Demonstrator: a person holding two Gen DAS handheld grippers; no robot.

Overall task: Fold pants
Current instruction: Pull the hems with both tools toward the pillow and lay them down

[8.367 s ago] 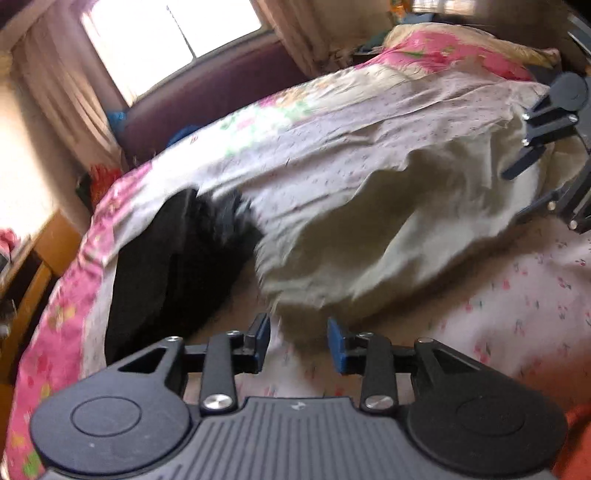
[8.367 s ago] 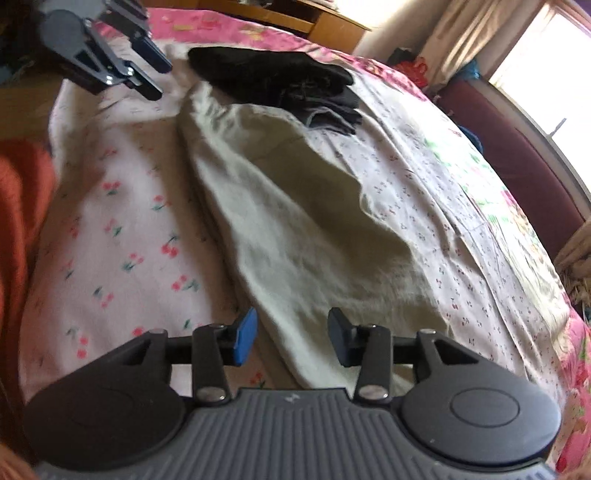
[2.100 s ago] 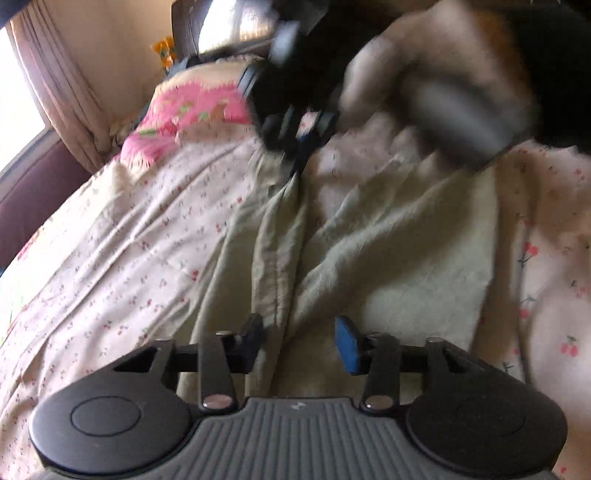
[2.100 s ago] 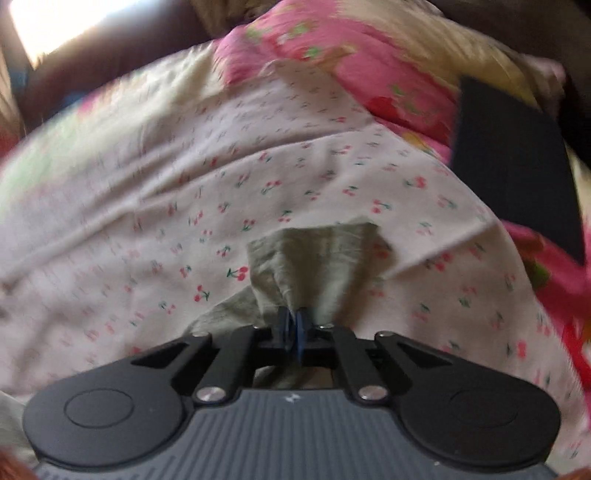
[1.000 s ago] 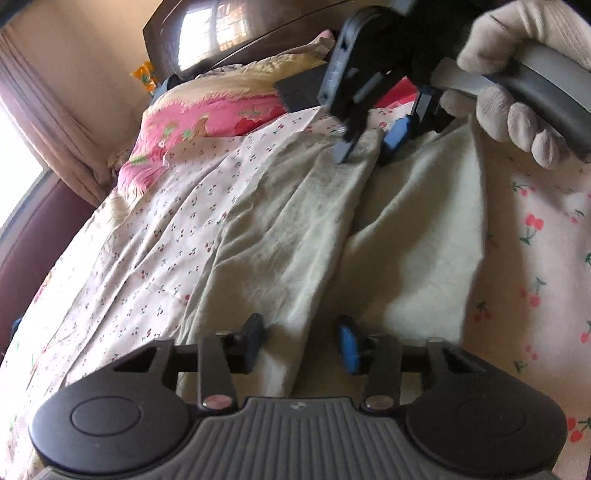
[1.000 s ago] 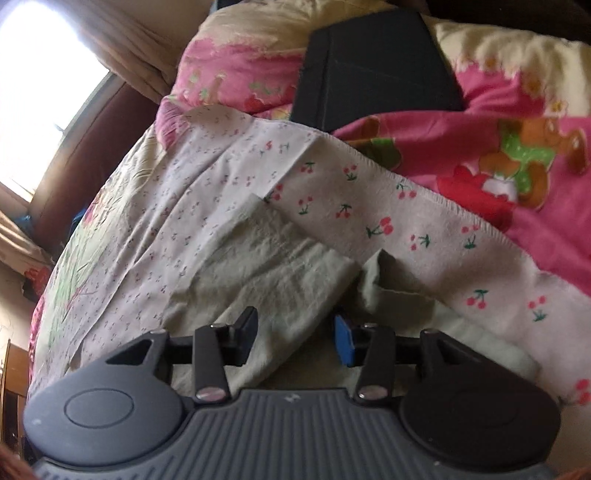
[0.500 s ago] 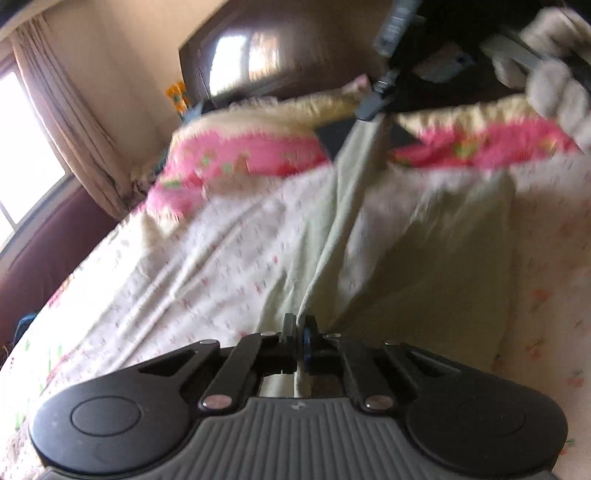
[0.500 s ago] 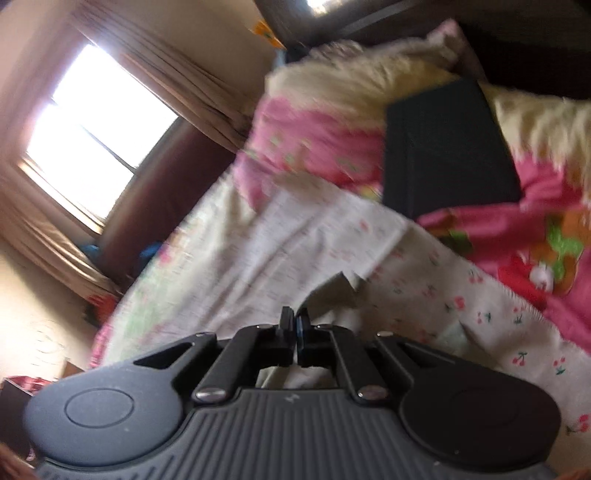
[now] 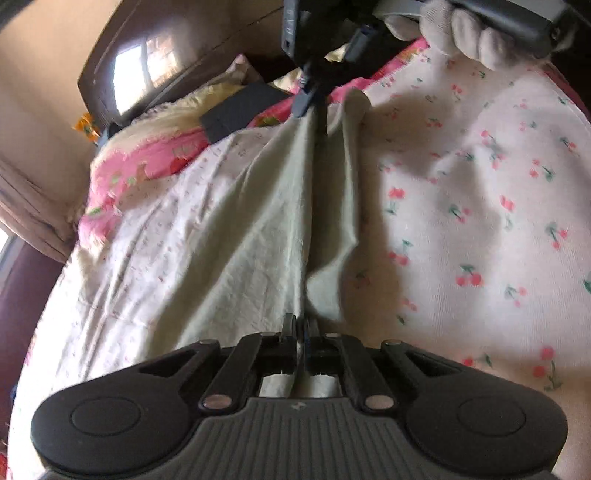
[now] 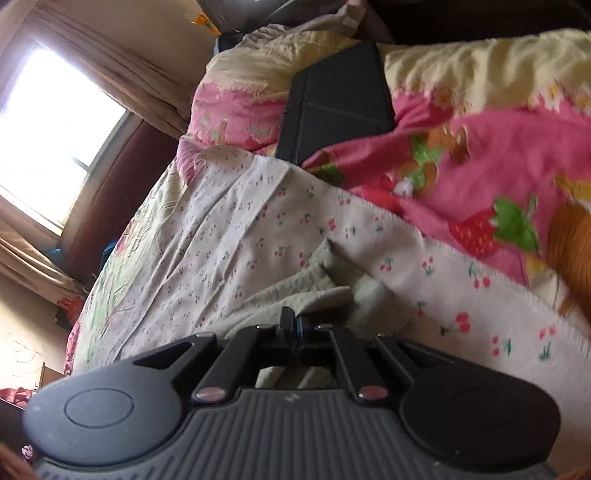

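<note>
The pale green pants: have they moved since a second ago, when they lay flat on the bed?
Yes. The pants are lifted off the cherry-print sheet, pinched by the left gripper and the right gripper, which closed on the cloth.

left tongs: clamped on cloth | right tongs: clamped on cloth | gloved hand: grips right handle

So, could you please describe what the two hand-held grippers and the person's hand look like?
Each hand-held gripper, left and right, has a dark grey ribbed body, round side housings, black linkage arms with silver rivets and blue pads on its fingers. The hand wears a white knitted glove on a grey handle.
</note>
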